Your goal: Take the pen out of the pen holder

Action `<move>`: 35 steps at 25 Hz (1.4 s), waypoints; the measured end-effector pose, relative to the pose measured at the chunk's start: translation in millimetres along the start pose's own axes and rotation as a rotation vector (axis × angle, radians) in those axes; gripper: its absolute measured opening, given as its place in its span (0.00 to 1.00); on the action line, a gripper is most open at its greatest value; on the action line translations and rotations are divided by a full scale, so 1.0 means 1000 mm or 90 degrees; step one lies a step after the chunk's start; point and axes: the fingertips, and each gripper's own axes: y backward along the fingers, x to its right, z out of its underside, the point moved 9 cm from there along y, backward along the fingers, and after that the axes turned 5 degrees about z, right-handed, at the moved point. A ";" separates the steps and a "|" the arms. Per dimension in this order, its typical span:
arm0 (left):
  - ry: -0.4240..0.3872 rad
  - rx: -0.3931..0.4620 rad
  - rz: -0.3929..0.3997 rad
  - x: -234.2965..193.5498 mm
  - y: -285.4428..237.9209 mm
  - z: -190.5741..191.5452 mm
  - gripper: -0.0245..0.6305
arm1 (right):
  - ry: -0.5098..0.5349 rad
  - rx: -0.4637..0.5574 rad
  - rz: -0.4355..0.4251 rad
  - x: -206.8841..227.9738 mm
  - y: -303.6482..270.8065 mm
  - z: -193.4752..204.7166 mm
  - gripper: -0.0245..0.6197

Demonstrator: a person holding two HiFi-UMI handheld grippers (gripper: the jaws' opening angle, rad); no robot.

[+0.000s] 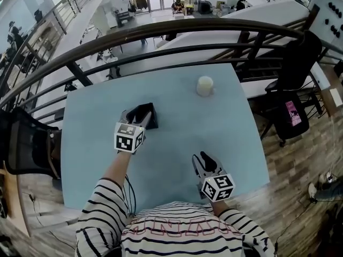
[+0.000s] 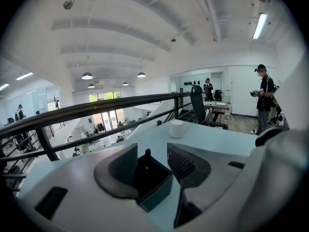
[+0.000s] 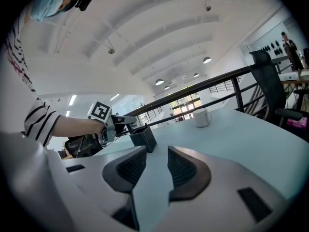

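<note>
A black square pen holder [image 1: 146, 115] stands on the light blue table [image 1: 177, 133], left of centre. In the left gripper view the holder [image 2: 153, 180] sits between the open jaws of my left gripper [image 2: 152, 152], and the dark tip of a pen [image 2: 147, 152] sticks up from it. The pads are not pressing on anything. From above, the left gripper [image 1: 137, 119] reaches the holder's near side. My right gripper [image 1: 203, 158] hovers near the table's front edge, open and empty [image 3: 152, 168]. Its view shows the holder [image 3: 144, 138] and the left gripper [image 3: 116, 123] ahead on the left.
A white cup [image 1: 204, 85] stands at the table's far right side. A dark curved railing [image 1: 161, 36] runs just behind the table's far edge. A black office chair [image 1: 292, 111] stands to the right, another dark chair [image 1: 24, 143] to the left.
</note>
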 end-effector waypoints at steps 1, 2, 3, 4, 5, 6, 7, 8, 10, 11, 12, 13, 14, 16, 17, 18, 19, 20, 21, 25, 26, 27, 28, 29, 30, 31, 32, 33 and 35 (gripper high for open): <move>-0.010 -0.009 -0.004 -0.001 -0.004 -0.001 0.30 | -0.001 0.000 0.001 0.001 0.000 0.000 0.25; -0.019 -0.017 -0.008 -0.003 -0.007 -0.002 0.30 | -0.002 0.000 0.002 0.002 0.000 0.000 0.25; -0.028 -0.025 -0.010 -0.004 -0.012 -0.003 0.30 | -0.003 -0.001 0.003 0.003 0.000 0.000 0.25; -0.035 -0.033 -0.010 -0.005 -0.016 -0.004 0.30 | -0.004 -0.001 0.005 0.004 0.000 0.000 0.25; -0.041 -0.040 -0.010 -0.005 -0.020 -0.005 0.30 | -0.005 -0.001 0.006 0.006 0.000 0.001 0.25; -0.046 -0.047 -0.009 -0.006 -0.024 -0.006 0.30 | -0.006 -0.001 0.007 0.007 0.000 0.001 0.25; -0.049 -0.054 -0.008 -0.006 -0.028 -0.007 0.30 | -0.008 -0.001 0.008 0.008 0.000 0.001 0.25; -0.050 -0.061 -0.007 -0.007 -0.032 -0.007 0.30 | -0.009 -0.001 0.009 0.009 0.001 0.001 0.25; -0.046 -0.078 -0.004 -0.007 -0.040 -0.006 0.30 | -0.010 0.000 0.011 0.011 0.002 0.000 0.25; -0.041 -0.086 -0.004 -0.008 -0.044 -0.005 0.30 | -0.011 0.000 0.013 0.012 0.003 0.000 0.25; -0.034 -0.095 -0.005 -0.009 -0.048 -0.004 0.30 | -0.012 0.000 0.015 0.013 0.004 0.000 0.25; -0.028 -0.102 -0.007 -0.010 -0.051 -0.003 0.30 | -0.014 0.000 0.017 0.014 0.005 0.001 0.25; -0.024 -0.110 -0.009 -0.011 -0.054 -0.003 0.30 | -0.015 0.000 0.019 0.015 0.005 0.001 0.25; -0.017 -0.122 -0.009 -0.013 -0.058 -0.002 0.30 | -0.017 0.000 0.022 0.017 0.005 0.001 0.25; -0.013 -0.129 -0.007 -0.013 -0.060 -0.002 0.29 | -0.018 0.000 0.024 0.017 0.006 0.001 0.25; -0.007 -0.137 -0.002 -0.014 -0.063 -0.002 0.30 | -0.019 0.000 0.026 0.018 0.006 0.001 0.25; 0.000 -0.147 0.005 -0.014 -0.067 -0.002 0.29 | -0.019 0.000 0.028 0.018 0.006 0.001 0.25; 0.006 -0.157 0.010 -0.014 -0.071 -0.001 0.29 | -0.020 0.000 0.029 0.019 0.006 0.001 0.25; 0.010 -0.167 0.014 -0.015 -0.074 -0.002 0.29 | -0.020 0.000 0.030 0.019 0.006 0.001 0.25; 0.024 -0.198 0.011 -0.014 -0.083 -0.004 0.27 | -0.023 0.004 0.034 0.024 0.007 0.001 0.25; 0.027 -0.203 0.012 -0.013 -0.084 -0.004 0.26 | -0.023 0.004 0.035 0.026 0.007 0.001 0.25; 0.030 -0.207 0.012 -0.013 -0.085 -0.003 0.24 | -0.024 0.005 0.036 0.026 0.007 0.001 0.25; 0.034 -0.210 0.010 -0.013 -0.086 -0.002 0.22 | -0.024 0.006 0.037 0.027 0.007 0.000 0.25; 0.037 -0.214 0.007 -0.014 -0.085 -0.001 0.19 | -0.024 0.006 0.039 0.027 0.008 0.000 0.25; 0.039 -0.217 0.003 -0.015 -0.085 0.001 0.17 | -0.024 0.006 0.040 0.027 0.008 -0.001 0.25; 0.040 -0.219 0.000 -0.016 -0.085 0.002 0.15 | -0.024 0.006 0.041 0.027 0.009 -0.002 0.25; 0.040 -0.220 -0.002 -0.016 -0.085 0.003 0.15 | -0.024 0.006 0.042 0.027 0.009 -0.002 0.25; 0.038 -0.219 -0.002 -0.017 -0.084 0.003 0.14 | -0.024 0.006 0.042 0.027 0.009 -0.003 0.25; 0.029 -0.213 -0.001 -0.016 -0.084 0.001 0.14 | -0.025 0.006 0.043 0.027 0.008 -0.004 0.25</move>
